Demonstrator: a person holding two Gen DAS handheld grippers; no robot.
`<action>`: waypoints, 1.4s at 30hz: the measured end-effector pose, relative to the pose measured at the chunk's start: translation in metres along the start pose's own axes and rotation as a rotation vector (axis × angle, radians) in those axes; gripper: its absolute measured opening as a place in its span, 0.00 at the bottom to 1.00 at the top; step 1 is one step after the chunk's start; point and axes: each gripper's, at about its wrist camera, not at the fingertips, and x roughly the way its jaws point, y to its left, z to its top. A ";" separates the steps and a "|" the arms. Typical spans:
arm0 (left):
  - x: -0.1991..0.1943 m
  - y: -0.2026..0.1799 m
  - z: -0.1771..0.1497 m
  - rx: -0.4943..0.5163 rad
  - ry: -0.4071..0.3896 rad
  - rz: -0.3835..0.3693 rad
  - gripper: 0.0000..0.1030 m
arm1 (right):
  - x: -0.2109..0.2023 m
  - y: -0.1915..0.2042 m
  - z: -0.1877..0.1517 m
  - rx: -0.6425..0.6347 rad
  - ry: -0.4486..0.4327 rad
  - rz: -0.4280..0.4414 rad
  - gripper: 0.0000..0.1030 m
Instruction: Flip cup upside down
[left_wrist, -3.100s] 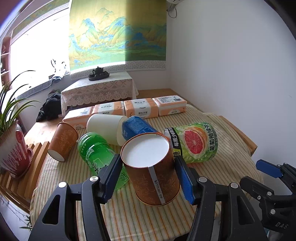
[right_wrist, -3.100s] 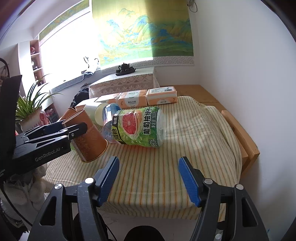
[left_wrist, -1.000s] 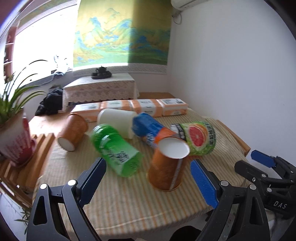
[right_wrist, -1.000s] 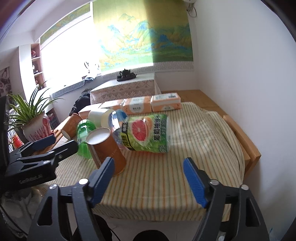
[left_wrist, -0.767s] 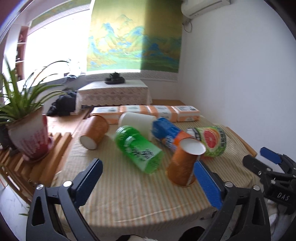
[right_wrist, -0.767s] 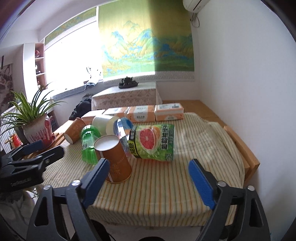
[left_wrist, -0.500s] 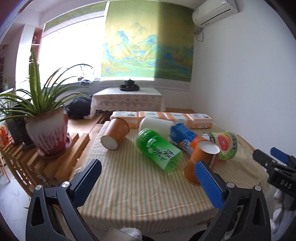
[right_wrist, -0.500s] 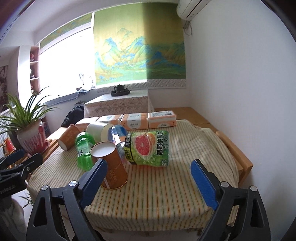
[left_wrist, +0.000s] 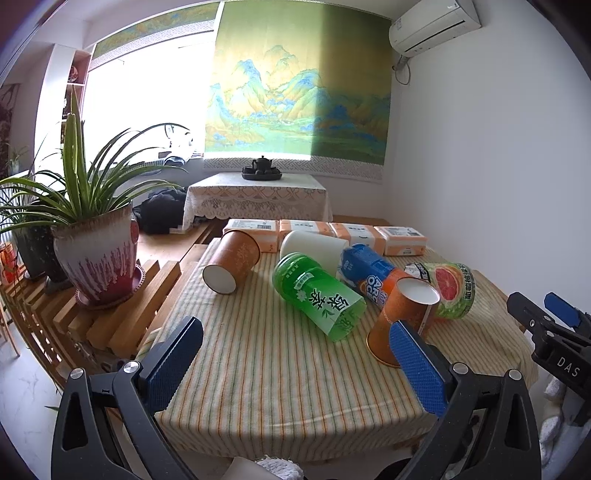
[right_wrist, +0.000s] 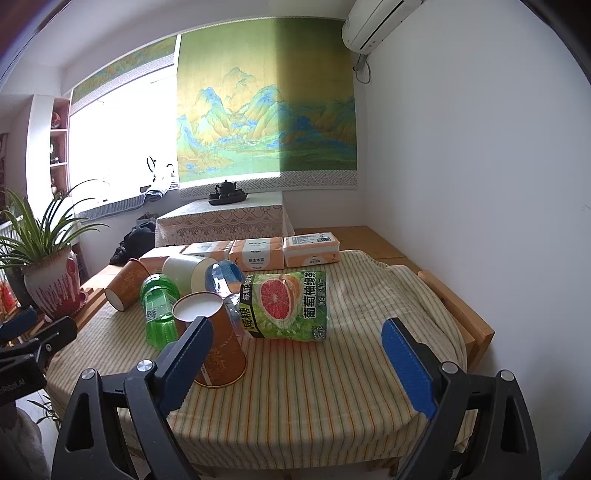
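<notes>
An orange paper cup (left_wrist: 400, 317) stands upside down on the striped tablecloth, white base up, leaning slightly against the bottles; it also shows in the right wrist view (right_wrist: 214, 339). My left gripper (left_wrist: 295, 363) is open and empty, pulled back near the table's front edge. My right gripper (right_wrist: 297, 360) is open and empty, also back from the table. A second orange cup (left_wrist: 231, 260) lies on its side at the far left of the table.
A green bottle (left_wrist: 317, 295), a blue bottle (left_wrist: 369, 266), a grapefruit-label bottle (right_wrist: 286, 304) and a white roll (left_wrist: 312, 243) lie on the table (left_wrist: 258, 369). Tissue packs (right_wrist: 310, 249) line the back. A potted plant (left_wrist: 92, 251) stands on wooden slats at left.
My left gripper has let go of the orange cup, which now stands upside down. Both grippers have drawn back and up from the table, so more of the room shows.
</notes>
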 end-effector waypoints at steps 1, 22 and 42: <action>0.000 -0.001 0.000 0.005 0.000 0.002 0.99 | 0.000 0.001 0.000 -0.001 -0.001 -0.001 0.88; 0.004 -0.006 0.001 0.015 0.007 0.004 0.99 | -0.001 0.005 0.001 -0.008 -0.010 0.011 0.88; 0.008 -0.009 0.001 0.028 0.011 0.003 0.99 | 0.002 0.003 0.001 -0.008 0.001 0.011 0.88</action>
